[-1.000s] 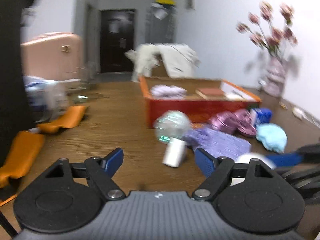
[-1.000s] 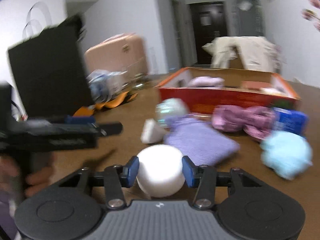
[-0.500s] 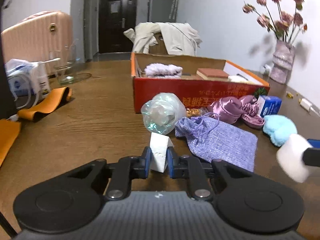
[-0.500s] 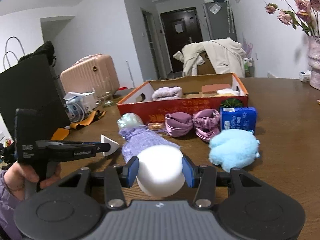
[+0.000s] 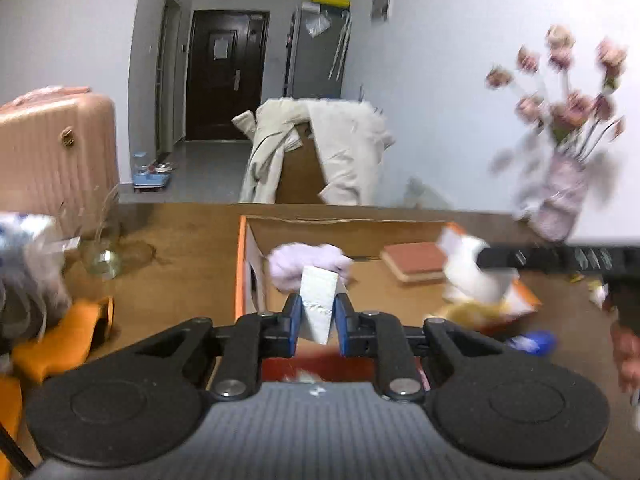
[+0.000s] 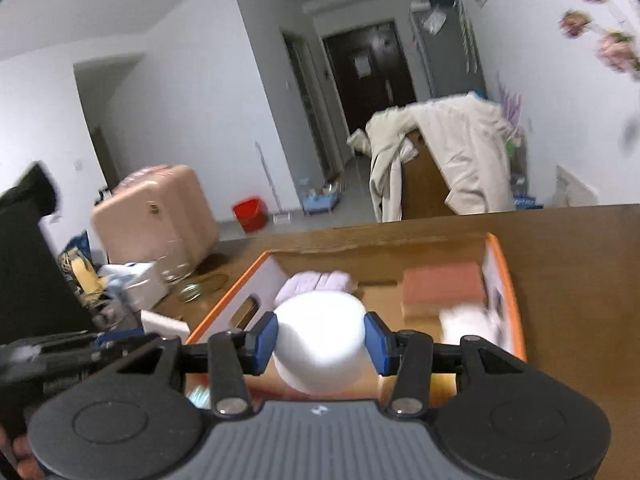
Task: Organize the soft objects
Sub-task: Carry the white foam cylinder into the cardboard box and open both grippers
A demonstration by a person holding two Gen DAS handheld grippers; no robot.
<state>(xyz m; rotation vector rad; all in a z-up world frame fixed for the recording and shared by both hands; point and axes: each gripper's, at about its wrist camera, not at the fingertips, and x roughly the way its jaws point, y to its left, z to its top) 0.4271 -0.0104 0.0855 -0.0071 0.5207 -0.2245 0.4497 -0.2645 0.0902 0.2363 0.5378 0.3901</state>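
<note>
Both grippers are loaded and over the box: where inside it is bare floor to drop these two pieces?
Bare cardboard shows mid-box, between the lilac fluffy item and the reddish-brown pad. The box is crowded at its right wall, where a blurred white item lies before the pad. The left gripper holds a white wedge, the right gripper a white round sponge.

Wedge: white foam, matt, finely pitted. Puff: white, smooth, matt sponge. Box: cardboard, orange outer skin, raw brown inside. In box: lilac fuzzy cloth. Table under box: brown wood-grain, low sheen. Pads: blue, matt.
</note>
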